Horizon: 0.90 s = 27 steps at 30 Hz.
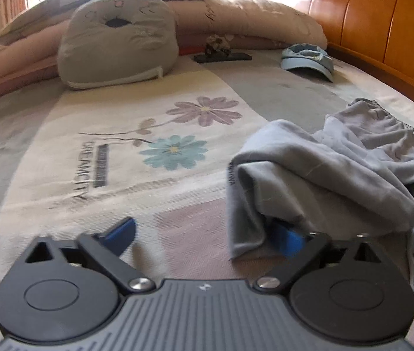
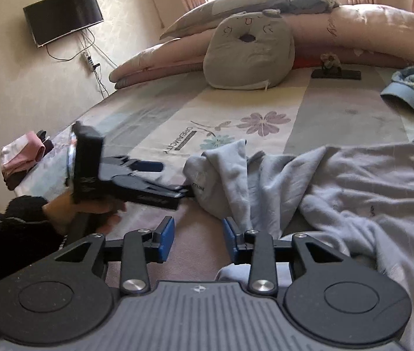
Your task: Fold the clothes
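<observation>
The bed (image 2: 154,108) fills both views and serves as the folding surface, its flowered sheet bare across the middle of each frame. A quilt (image 2: 362,26) and a cushion (image 1: 116,41) are banked along the top of the frames, which seems meant to keep that working area free.

The garment (image 2: 353,187), pale grey-blue, lies rumpled over the right half of the right wrist view and the right side of the left wrist view. It is still bunched, so I judge folding has barely begun and the cloth first needs spreading flat.

The left gripper (image 1: 207,234) sits at the bottom of its own frame with jaws spread wide. Its right finger (image 1: 287,238) is tucked under a hanging fold of the garment's edge, while the other finger rests over bare sheet; that looks like a reach to catch a corner, with nothing pinched yet. The right wrist view shows it at centre left, nose against the garment.

The right gripper (image 2: 198,241) at bottom centre is likewise unclosed, its right finger touching cloth, probably waiting to take a second corner.

A cap (image 1: 309,60) lies in the upper right, well apart.
</observation>
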Motion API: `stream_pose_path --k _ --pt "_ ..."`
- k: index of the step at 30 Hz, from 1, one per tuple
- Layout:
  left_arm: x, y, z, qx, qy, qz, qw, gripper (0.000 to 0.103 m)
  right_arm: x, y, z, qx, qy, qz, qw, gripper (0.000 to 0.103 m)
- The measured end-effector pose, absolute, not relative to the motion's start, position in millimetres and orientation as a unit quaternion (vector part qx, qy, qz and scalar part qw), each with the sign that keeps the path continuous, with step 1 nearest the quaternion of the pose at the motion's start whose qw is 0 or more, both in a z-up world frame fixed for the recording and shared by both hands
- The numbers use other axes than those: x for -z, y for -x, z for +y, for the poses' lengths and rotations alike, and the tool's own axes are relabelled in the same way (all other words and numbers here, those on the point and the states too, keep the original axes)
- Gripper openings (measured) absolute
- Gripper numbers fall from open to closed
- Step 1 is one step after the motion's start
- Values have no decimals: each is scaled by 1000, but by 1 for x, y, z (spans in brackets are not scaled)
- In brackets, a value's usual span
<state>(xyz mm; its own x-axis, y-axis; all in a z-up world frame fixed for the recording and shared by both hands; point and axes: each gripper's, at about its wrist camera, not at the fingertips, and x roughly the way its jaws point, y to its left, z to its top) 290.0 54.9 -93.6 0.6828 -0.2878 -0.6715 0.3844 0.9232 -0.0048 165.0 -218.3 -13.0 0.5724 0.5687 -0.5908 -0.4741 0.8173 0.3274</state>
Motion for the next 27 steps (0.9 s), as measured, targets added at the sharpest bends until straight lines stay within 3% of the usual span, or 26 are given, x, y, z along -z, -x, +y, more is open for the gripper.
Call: stream_pose_path --k 3,5,9,10,27 --pt "94 -286 45 203 -74 339 916 62 20 -164 -218 -289 -75 364 882 41" --pt "93 -282 42 220 -69 336 913 36 25 -165 -221 -284 -82 370 881 41" --pt "91 -278 40 231 -76 332 911 16 33 -165 -228 -274 -93 376 880 41" --pt "89 -279 41 228 -78 333 912 7 34 -165 -230 -271 -96 377 880 41" --pt "24 -324 104 74 -220 265 936 4 28 -160 -246 -253 -111 358 892 42"
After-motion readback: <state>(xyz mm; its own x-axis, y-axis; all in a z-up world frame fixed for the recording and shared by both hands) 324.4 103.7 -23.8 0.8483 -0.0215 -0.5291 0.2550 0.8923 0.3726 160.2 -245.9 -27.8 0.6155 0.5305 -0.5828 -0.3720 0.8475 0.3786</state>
